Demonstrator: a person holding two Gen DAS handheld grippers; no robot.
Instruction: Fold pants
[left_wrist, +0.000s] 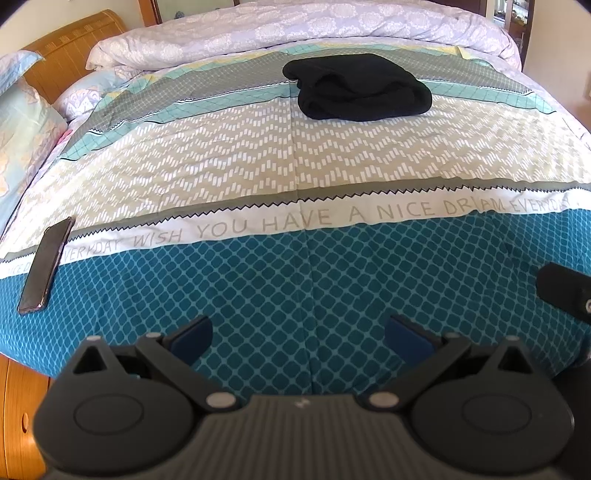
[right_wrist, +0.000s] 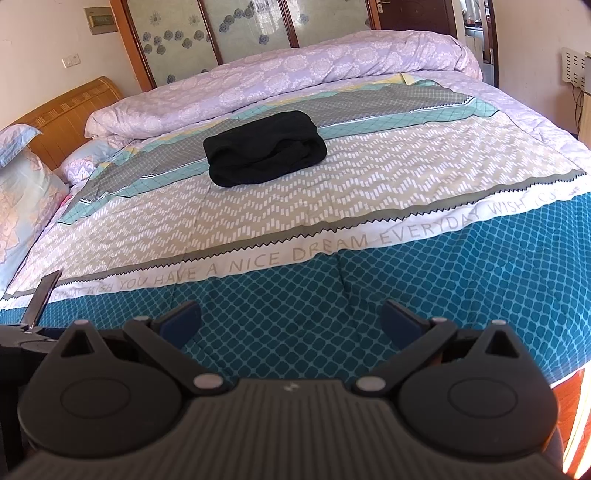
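Black pants (left_wrist: 356, 88) (right_wrist: 265, 148) lie folded into a thick bundle on the patterned bedspread (left_wrist: 258, 166) (right_wrist: 332, 184), far from both grippers. My left gripper (left_wrist: 298, 332) hovers over the teal strip at the near edge of the bed, open, with nothing between its blue pads (left_wrist: 194, 338). In the right wrist view my right gripper (right_wrist: 291, 319) is likewise open and empty over the teal strip. A black piece of the right gripper (left_wrist: 565, 291) shows at the right edge of the left wrist view.
A dark phone (left_wrist: 46, 266) (right_wrist: 42, 295) lies on the bed's near left. A rolled lilac duvet (left_wrist: 295, 29) (right_wrist: 295, 70) runs along the far side. Pillows (left_wrist: 22, 129) and a wooden headboard (left_wrist: 70, 48) stand at the left. Wooden floor (right_wrist: 569, 402) lies right of the bed.
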